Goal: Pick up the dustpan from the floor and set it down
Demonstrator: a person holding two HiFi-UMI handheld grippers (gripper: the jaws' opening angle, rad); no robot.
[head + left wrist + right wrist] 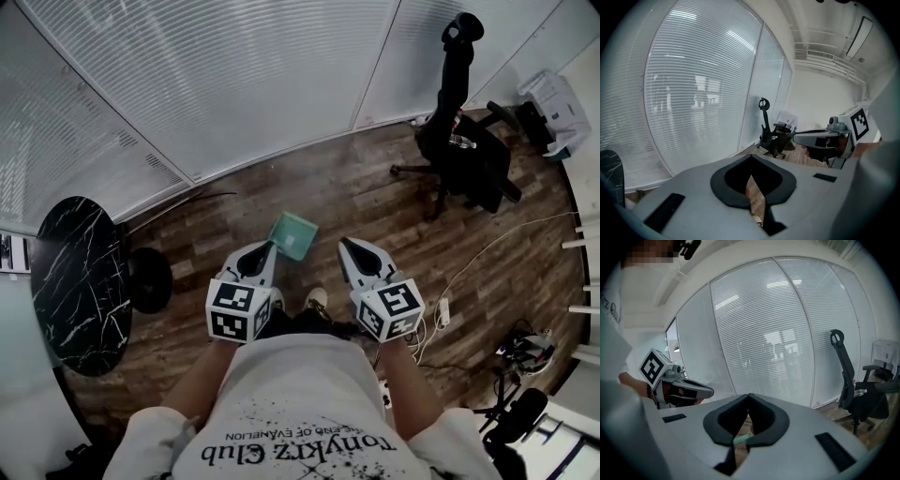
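A teal dustpan (293,234) lies on the wooden floor just ahead of the person's feet, between the two grippers. My left gripper (262,250) hangs above the floor at the dustpan's left side, its jaws closed tip to tip with nothing between them (751,158). To the dustpan's right, my right gripper (348,246) is likewise shut and empty (749,395). In the right gripper view a sliver of the dustpan (740,439) shows through the gap below the jaws. Neither gripper touches the dustpan.
A black office chair (464,150) stands at the back right. A round black marble table (80,281) and a round black base (150,279) are on the left. Cables and a power strip (442,310) run along the right. A glass wall with blinds (234,75) closes off the far side.
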